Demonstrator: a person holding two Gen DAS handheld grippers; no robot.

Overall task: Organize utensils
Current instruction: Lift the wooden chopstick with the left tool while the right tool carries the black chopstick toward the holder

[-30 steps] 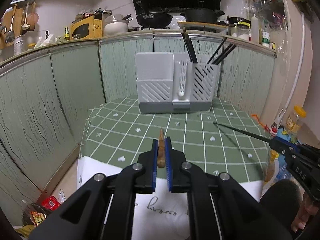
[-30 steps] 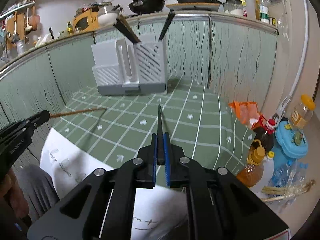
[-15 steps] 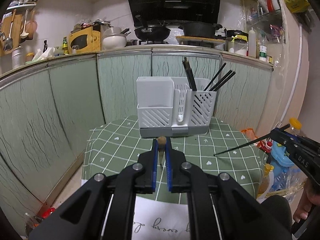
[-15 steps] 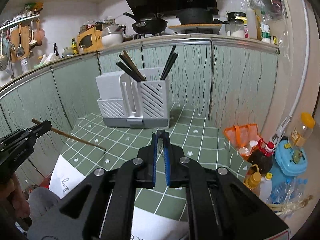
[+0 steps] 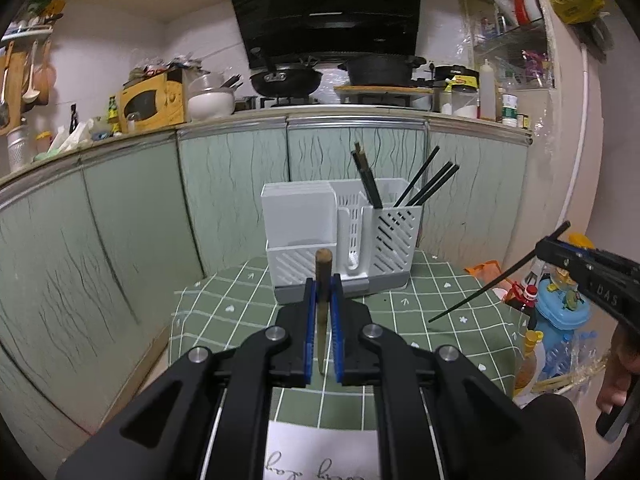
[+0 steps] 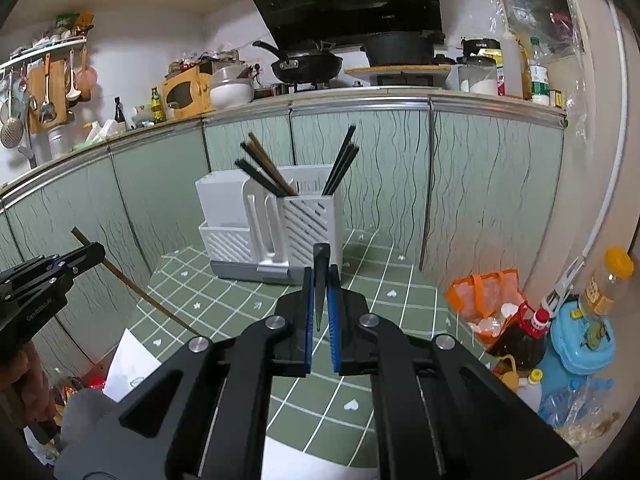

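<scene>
The left gripper [image 5: 323,322] has its fingers [image 5: 308,320] pinching a brown wooden chopstick [image 5: 322,280], blunt end up and tip slanting down toward the green checked cloth on the small counter [image 5: 240,300]. From the right wrist view this chopstick [image 6: 132,284] hangs clear of the cloth, above the counter's left edge.

At the counter's far edge stands the white slotted plastic utensil holder on a grey base [image 5: 340,236]. Its right-hand compartment already contains several dark chopsticks [image 5: 424,180] leaning outward.

The right gripper [image 6: 321,312] has its fingers [image 6: 334,316] clamped on a black chopstick [image 6: 320,276], thick end up. From the left wrist view that stick [image 5: 492,280] slopes down above the counter's right edge, also clear of the cloth.

Assessment: both sticks are lifted and in carriage; the step in hand is transport to the holder. The next move calls for bringing each stick over the right-hand compartment, tip down and near upright, clearing the leaning chopsticks, then releasing. The two grippers risk crowding one opening; taking turns would be prudent.
</scene>
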